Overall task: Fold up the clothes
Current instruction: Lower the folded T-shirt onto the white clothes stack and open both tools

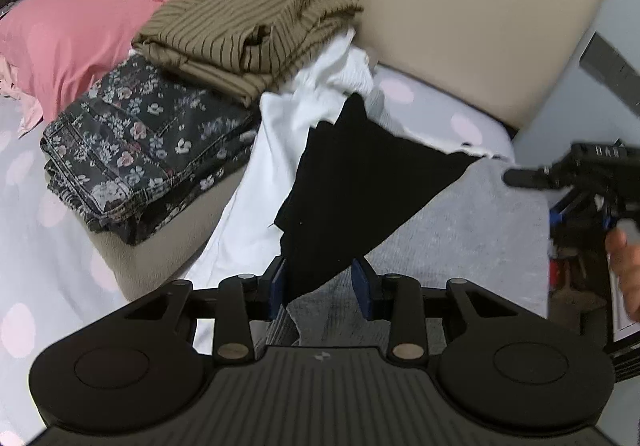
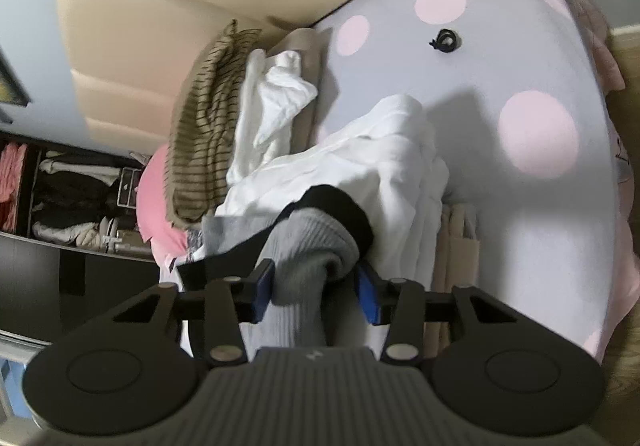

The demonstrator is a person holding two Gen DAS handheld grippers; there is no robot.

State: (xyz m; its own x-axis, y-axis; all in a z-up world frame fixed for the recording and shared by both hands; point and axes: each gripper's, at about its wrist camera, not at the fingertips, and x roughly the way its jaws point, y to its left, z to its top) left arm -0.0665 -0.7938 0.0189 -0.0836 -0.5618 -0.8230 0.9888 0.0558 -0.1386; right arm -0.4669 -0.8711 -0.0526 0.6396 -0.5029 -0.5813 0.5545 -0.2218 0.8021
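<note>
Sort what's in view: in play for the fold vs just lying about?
In play:
left hand-held gripper
right hand-held gripper
grey-and-black garment, stretched between both
white garment under it

Lying about:
striped folded top
floral folded piece
pink pillow
hair tie

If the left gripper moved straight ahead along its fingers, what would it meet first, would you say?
The left gripper already has the black cloth between its fingers, so it would push into that first, probably then the crumpled white garment behind; depth is unclear.
</note>
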